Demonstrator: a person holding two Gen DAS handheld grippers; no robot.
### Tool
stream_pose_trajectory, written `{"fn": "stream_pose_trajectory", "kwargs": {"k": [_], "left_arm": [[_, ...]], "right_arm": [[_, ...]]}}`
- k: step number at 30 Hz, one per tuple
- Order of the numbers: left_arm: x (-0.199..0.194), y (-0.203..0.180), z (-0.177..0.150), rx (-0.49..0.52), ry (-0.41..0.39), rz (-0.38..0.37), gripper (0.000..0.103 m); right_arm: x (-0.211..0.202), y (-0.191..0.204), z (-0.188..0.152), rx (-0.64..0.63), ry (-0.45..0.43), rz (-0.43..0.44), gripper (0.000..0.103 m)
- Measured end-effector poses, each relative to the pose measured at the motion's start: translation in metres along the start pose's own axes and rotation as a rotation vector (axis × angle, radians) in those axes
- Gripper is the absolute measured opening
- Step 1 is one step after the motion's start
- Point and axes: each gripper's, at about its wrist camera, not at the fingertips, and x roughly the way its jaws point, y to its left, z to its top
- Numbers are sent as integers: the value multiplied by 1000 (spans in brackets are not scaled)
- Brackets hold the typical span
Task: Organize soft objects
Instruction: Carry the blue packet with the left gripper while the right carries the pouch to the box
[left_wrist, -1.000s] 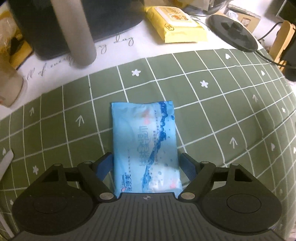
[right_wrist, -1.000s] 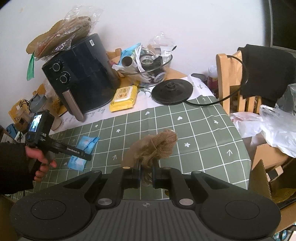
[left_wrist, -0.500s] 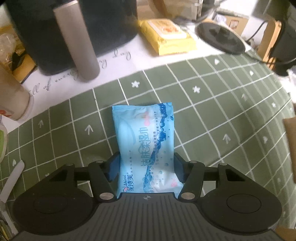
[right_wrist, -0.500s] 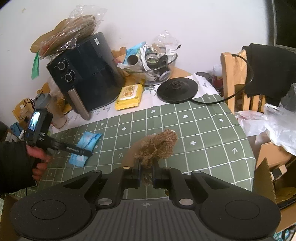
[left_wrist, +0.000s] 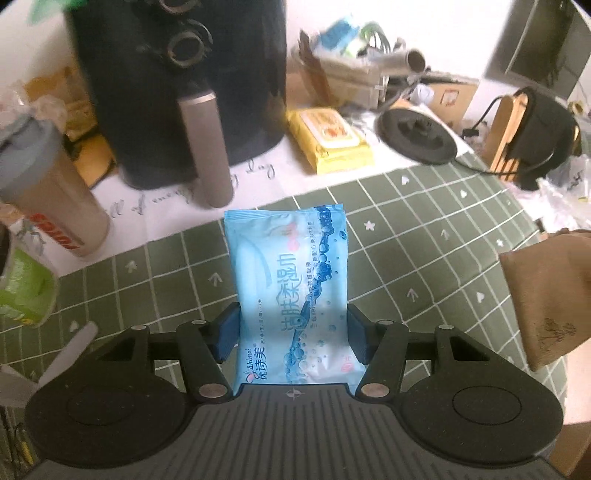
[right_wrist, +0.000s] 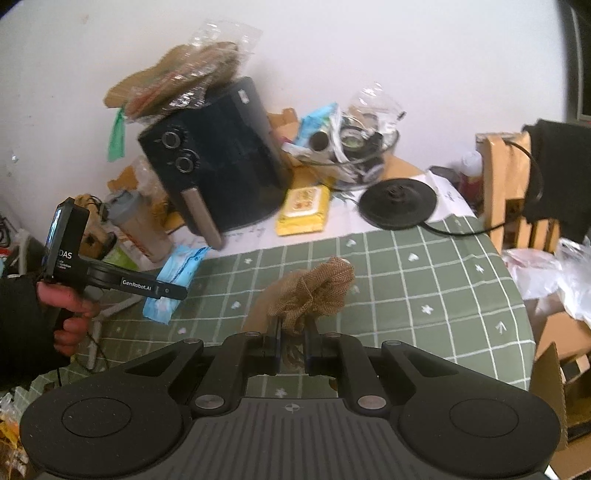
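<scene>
1. My left gripper (left_wrist: 292, 332) is clamped on the blue wet-wipe pack (left_wrist: 291, 291), its blue pads pressed against both long sides of the pack's near half.
2. The pack points away from me over the green checked tablecloth (left_wrist: 424, 258). From the right wrist camera it hangs tilted in the gripper, clear of the cloth, at the left side of the table.
3. My right gripper (right_wrist: 292, 343) is closed down to a narrow gap on the neck of the burlap pouch (right_wrist: 314, 291), whose gathered mouth fans out past the fingertips.
4. From the left wrist camera the pouch's body (left_wrist: 546, 295) shows at the right edge, above the cloth.
5. At the far left sits the black air fryer (left_wrist: 177, 85), its handle toward me. To its right lies a yellow wipes pack (left_wrist: 328, 138), then a round black kettle base (left_wrist: 417, 136).
6. A tall cup (left_wrist: 48, 192) stands at the left.
</scene>
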Motion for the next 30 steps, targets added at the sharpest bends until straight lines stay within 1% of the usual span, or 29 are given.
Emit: {"fn": "stream_pose_trajectory", "kwargs": {"k": [9,18,23,26,30], "left_arm": [[-58,9,-16,-31,-77,-12,57],[-113,5,-44,-51,-137,-39,57],[-134,1,-68,-62,-147,-57,58],[-142,-3,-87,-70,-141,-72,58],[-149,-5,-108,-104,-123,-86,57]], "right_arm": [[-19,27,1,-45,-3,76,13],[-38,49,-9,-59,6,163,13],[-50,59,-18,-68,16,207,13],[-55,66,-25,-76,30,228,14],[-61,75,-39,-80,58,246,14]]}}
